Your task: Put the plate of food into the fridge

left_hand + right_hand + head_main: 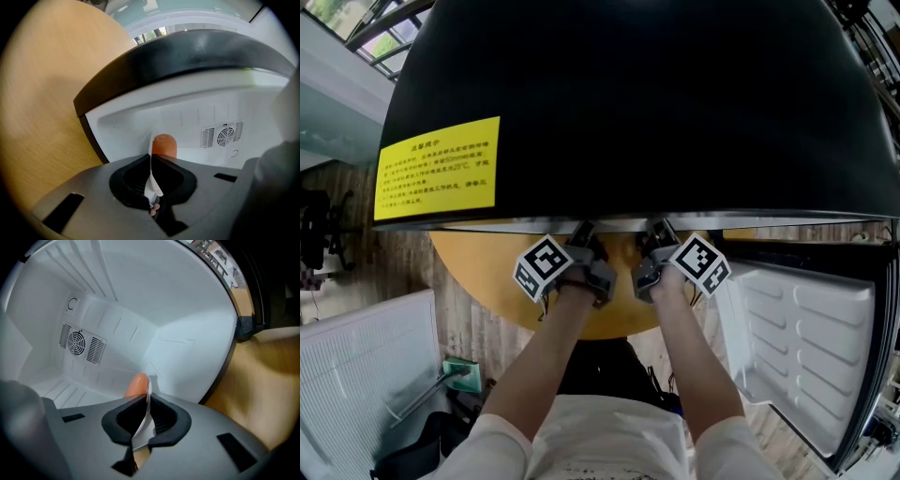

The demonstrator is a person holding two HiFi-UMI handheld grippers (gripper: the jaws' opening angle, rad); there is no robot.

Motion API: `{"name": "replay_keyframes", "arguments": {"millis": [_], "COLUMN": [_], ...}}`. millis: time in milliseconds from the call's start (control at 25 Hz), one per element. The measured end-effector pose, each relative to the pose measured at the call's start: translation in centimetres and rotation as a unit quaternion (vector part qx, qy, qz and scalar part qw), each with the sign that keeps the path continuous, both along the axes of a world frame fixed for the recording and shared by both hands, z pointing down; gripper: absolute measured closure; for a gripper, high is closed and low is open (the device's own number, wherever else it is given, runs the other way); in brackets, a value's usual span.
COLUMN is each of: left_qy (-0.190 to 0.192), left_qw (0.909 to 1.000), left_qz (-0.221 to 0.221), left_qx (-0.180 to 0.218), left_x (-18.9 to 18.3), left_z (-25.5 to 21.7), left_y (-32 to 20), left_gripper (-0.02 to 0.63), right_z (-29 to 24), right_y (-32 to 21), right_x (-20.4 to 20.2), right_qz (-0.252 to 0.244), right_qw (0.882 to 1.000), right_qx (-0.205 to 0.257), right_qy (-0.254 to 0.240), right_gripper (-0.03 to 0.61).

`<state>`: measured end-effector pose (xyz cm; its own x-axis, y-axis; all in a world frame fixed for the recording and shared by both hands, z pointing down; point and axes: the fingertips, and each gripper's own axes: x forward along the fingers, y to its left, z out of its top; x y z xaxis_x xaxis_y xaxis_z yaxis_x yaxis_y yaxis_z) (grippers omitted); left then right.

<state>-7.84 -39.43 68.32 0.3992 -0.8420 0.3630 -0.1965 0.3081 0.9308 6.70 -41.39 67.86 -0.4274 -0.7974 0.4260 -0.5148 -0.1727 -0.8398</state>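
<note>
Label: yellow, on fridge's black top; I can't read it.
Left gripper: clamps thin white plate rim.
Right gripper: likewise.
Sausage: smooth, orange.

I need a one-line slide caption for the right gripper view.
Right gripper shut on the plate, orange food beyond, facing the open white fridge.
</note>
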Motion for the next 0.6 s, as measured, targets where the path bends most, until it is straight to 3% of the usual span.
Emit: {"name": "replay_keyframes", "arguments": {"millis": [600], "left_qy": [-0.019], "left_qw": [0.9996], "left_qz": [0.019], "left_qx": [-0.003], "left_x": [0.04], "left_z": [-0.05], "left_y": [0.72], "left_gripper": [0.549], "right_z": [-0.44], "right_y": [0.46], "right_x": [-0.05], "right_qz": [-0.020], "right_qw": [0.996], "right_qx": [0.013], "right_qy": [0.080], "right_gripper": [0.528]}}
